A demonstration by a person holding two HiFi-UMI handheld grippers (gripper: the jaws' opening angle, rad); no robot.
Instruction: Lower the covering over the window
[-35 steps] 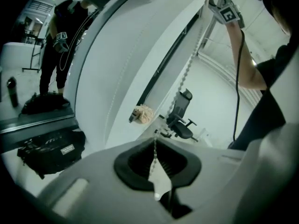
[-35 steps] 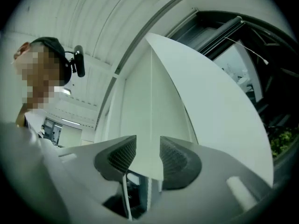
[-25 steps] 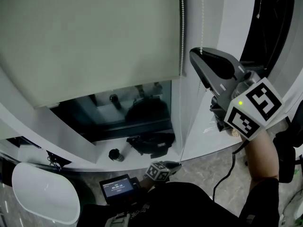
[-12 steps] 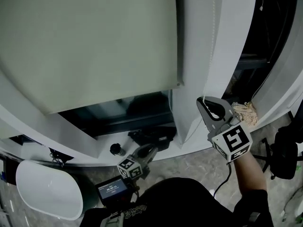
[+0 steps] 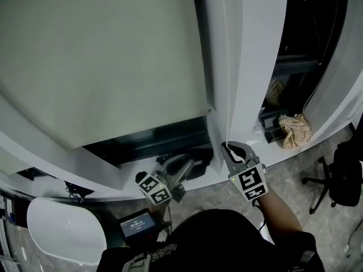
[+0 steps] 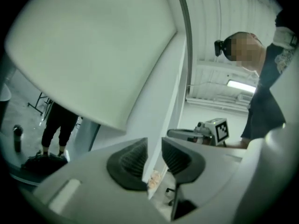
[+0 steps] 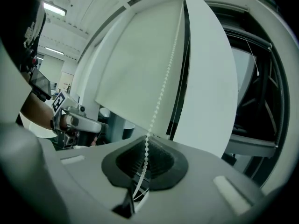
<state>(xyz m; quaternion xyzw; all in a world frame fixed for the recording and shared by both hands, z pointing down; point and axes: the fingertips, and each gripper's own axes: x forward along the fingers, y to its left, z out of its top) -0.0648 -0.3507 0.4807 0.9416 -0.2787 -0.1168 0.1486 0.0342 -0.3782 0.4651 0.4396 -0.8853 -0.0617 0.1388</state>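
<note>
A pale grey-green roller blind [image 5: 102,55] covers most of the window, leaving a dark strip of glass [image 5: 153,137] under its lower edge. Its white bead chain [image 5: 227,67] hangs down the frame right of it. My right gripper [image 5: 229,148] is low by the sill, shut on the chain [image 7: 163,90], which runs into the closed pads [image 7: 145,146]. Left of it, my left gripper [image 5: 190,164] points at the frame. Its jaws [image 6: 154,146] have just been opening and stand apart with nothing between them.
A black bag [image 5: 198,162] lies on the white sill [image 5: 283,152], and a crumpled beige cloth [image 5: 295,130] lies further right. A white round seat [image 5: 65,231] and a small screen device [image 5: 136,225] are below left. A black office chair [image 5: 340,177] stands at the right.
My right gripper has come far down with the chain in it, and the blind's lower edge sits lower. My left gripper has let go, opened and risen toward the frame.
</note>
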